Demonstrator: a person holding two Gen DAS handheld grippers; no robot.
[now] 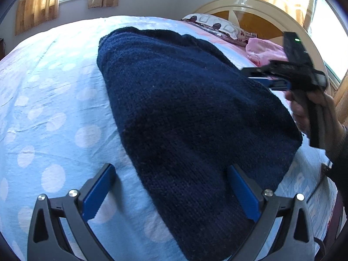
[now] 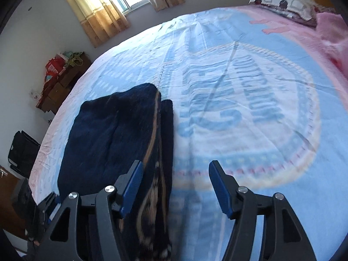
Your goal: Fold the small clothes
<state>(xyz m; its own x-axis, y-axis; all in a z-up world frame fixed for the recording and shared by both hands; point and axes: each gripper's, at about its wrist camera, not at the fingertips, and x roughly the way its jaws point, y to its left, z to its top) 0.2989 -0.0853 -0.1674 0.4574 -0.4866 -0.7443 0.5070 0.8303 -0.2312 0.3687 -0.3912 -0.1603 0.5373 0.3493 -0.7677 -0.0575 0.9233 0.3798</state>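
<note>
A navy knitted garment [image 1: 184,113] lies folded on the blue bedsheet [image 1: 54,100]. In the right wrist view it [image 2: 113,134] shows a tan patterned edge along its right side. My left gripper [image 1: 171,174] is open just above the garment's near edge, its right finger over the knit and its left finger over the sheet. My right gripper [image 2: 176,169] is open and empty, hovering over the garment's right edge and the sheet. It also shows in the left wrist view [image 1: 261,78], held above the garment's far right side.
A patterned pillow [image 1: 217,26] and a pink blanket [image 1: 265,50] lie at the headboard [image 1: 250,6]. A cluttered shelf [image 2: 61,78] and a black bag [image 2: 21,150] stand by the wall beyond the bed's left edge. Curtained windows are behind.
</note>
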